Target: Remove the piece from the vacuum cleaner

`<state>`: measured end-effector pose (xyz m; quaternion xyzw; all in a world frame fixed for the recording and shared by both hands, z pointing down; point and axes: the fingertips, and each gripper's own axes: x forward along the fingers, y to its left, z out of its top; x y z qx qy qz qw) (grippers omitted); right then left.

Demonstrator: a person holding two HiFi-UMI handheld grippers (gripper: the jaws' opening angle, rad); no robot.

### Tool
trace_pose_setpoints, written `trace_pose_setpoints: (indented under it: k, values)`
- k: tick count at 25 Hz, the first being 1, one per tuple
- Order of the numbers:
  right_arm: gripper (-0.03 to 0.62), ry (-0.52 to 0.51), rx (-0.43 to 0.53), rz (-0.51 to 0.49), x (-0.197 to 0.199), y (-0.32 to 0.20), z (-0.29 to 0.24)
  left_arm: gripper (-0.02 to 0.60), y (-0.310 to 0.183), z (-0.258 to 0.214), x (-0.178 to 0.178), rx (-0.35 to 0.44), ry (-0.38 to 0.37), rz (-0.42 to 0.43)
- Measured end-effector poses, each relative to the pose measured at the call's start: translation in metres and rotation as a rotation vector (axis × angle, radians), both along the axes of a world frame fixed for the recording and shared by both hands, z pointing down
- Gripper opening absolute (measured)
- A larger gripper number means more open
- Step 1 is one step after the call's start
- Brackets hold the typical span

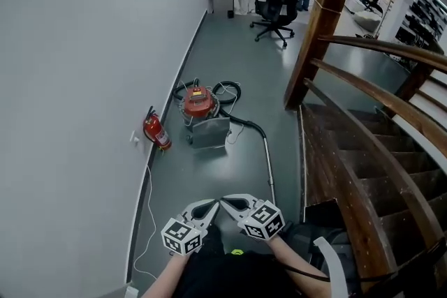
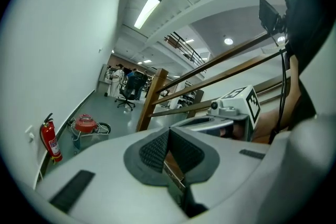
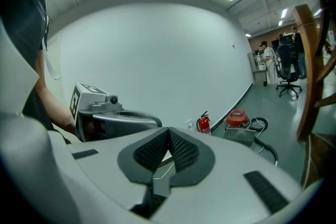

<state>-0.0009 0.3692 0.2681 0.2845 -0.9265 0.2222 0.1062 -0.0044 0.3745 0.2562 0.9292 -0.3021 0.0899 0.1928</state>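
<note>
A vacuum cleaner [image 1: 200,110] with a red top and grey metal body stands on the grey floor by the white wall, several steps ahead; it also shows small as the vacuum cleaner [image 2: 85,125] and vacuum cleaner [image 3: 239,122]. Its black hose runs into a long metal wand [image 1: 268,164] lying on the floor toward me. My left gripper [image 1: 214,206] and right gripper [image 1: 225,205] are held close to my body, tips almost touching, far from the vacuum. Both are shut with nothing between the pads [image 2: 168,150] [image 3: 169,149].
A red fire extinguisher [image 1: 156,130] stands against the wall left of the vacuum. A white cable [image 1: 149,220] trails along the wall base. A wooden staircase with handrail [image 1: 377,108] fills the right side. Office chairs [image 1: 279,3] and people are far down the corridor.
</note>
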Motion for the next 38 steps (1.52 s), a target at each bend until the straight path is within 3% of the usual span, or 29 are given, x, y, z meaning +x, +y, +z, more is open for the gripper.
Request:
trace_pose_setpoints:
  k: [10,21,38]
  values:
    - [0.014,0.037,-0.052,0.043,-0.024,-0.079,0.001,0.008,-0.080,0.001,-0.024,-0.034,0.029,0.050]
    - [0.014,0.062,-0.051,0.062,-0.061,-0.165,-0.002,0.008,-0.166,-0.004,-0.062,-0.021,0.042,0.077]
    - [0.015,0.130,-0.061,0.017,-0.082,-0.206,0.013,0.008,-0.207,0.012,-0.081,-0.058,0.044,0.063]
